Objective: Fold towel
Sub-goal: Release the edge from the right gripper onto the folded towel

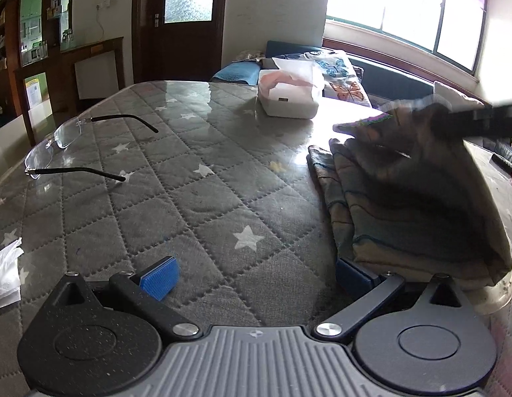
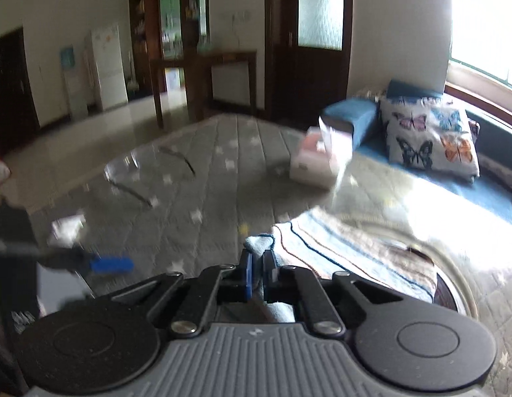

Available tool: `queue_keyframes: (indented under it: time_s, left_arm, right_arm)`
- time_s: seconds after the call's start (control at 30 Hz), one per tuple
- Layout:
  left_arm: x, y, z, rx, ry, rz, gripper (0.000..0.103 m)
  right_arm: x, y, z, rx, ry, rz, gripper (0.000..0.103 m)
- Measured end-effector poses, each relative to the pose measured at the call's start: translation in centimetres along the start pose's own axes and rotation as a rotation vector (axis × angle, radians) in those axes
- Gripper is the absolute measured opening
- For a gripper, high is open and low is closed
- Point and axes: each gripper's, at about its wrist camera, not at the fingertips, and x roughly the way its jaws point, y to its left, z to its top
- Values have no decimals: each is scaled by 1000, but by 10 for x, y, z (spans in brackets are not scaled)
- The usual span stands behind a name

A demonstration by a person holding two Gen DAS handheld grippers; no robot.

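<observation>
The striped towel (image 1: 404,205) lies bunched on the right of the table, with one corner raised. My right gripper (image 2: 257,271) is shut on a towel (image 2: 348,248) corner, which shows between its blue pads. In the left wrist view that gripper appears as a dark blurred shape (image 1: 471,117) holding the raised corner high. My left gripper (image 1: 256,276) is open and low over the quilted table cover (image 1: 196,198), holding nothing. Its right finger (image 1: 350,274) sits at the towel's near edge. One of its blue pads (image 2: 112,264) shows in the blurred right wrist view.
Rimless glasses (image 1: 73,145) lie open at the left. A white tissue box (image 1: 289,96) stands at the far side, and a crumpled tissue (image 1: 4,264) lies at the near left. A round glass rim (image 2: 454,284) shows under the towel. A butterfly pillow (image 2: 428,139) rests on the sofa beyond.
</observation>
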Motion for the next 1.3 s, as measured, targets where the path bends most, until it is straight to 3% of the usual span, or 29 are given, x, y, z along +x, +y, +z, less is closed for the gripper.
queue_keyframes:
  time_s: [0.1,0.27,0.43,0.67,0.83,1.07,1.3]
  left_arm:
    - [0,0,0,-2,3,3,103]
    - [-4,8,4,-18,-6,24,103]
    - [-9,18,13,-36,-29,58,103]
    - [-18,4,45,-36,-116,25,102]
    - [-15,-25,56,28,-131,-36,102]
    - [16,-49,44,132,-56,-2,100]
    - [23,-45,46,133,-33,23,100]
  right_arm:
    - [8,5,-3,14,2,31,5]
    - [40,4,-23,45,126,83,12]
    - [23,-3,-23,17,100,99,18]
    - [3,-23,-32,-4,75,-7,18]
    - [8,-29,-48,-5,119,-11,18]
    - [6,-37,-69,21,173,-6,19]
    - [-9,-57,-85,73,216,-2,19]
